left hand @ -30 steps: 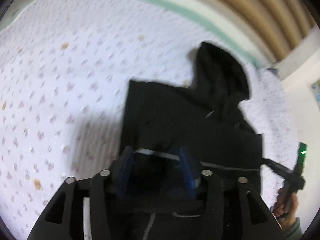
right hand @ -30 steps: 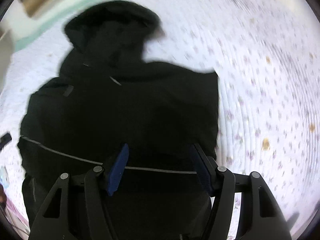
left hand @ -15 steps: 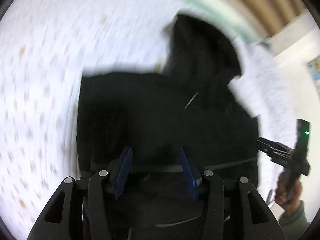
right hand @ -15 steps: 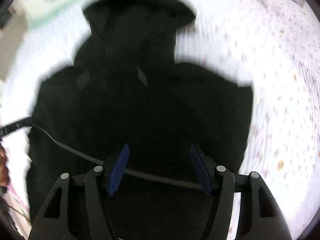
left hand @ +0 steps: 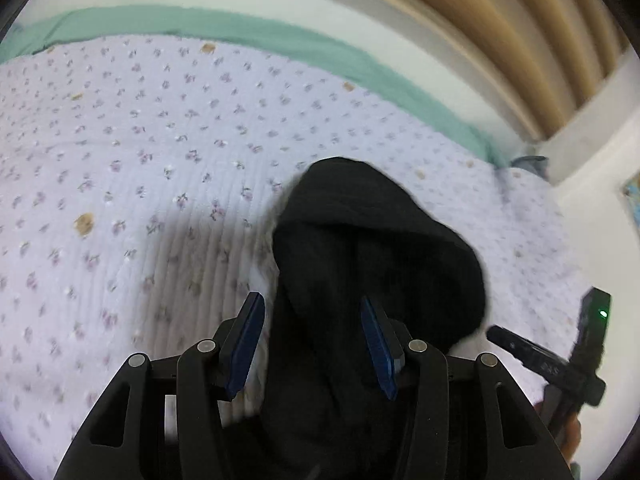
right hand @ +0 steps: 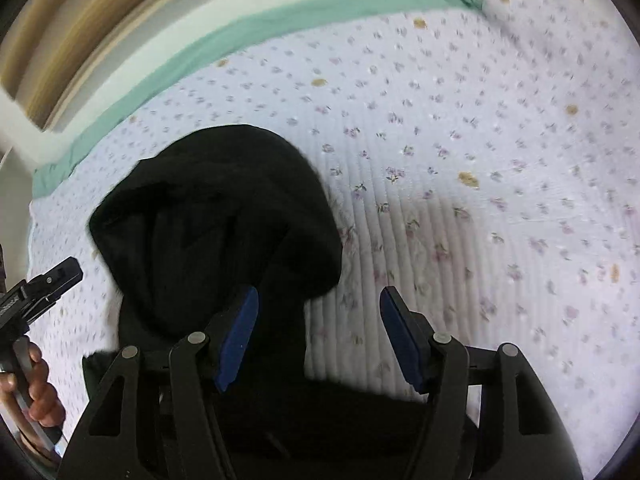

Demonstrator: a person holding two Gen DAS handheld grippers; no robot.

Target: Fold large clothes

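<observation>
A black hooded garment (left hand: 372, 264) lies on a floral white quilt (left hand: 160, 140); its hood points away from me and its body runs under both grippers. My left gripper (left hand: 312, 344) is open, its blue pads either side of the fabric just below the hood. My right gripper (right hand: 320, 336) is open too, above the garment's right edge (right hand: 216, 220), with quilt (right hand: 460, 140) showing between its pads. Neither holds cloth. Each view shows the other gripper at its edge: the right one (left hand: 560, 364) and the left one (right hand: 36, 292).
A green sheet edge (left hand: 280, 40) borders the quilt at the far side, with a wooden slatted headboard (left hand: 500, 20) behind it. A white wall (left hand: 600, 168) stands at the right.
Both grippers have moved forward over the garment, from its lower hem up to the hood. The views now tilt up and show the headboard. The jaws have stayed open.
</observation>
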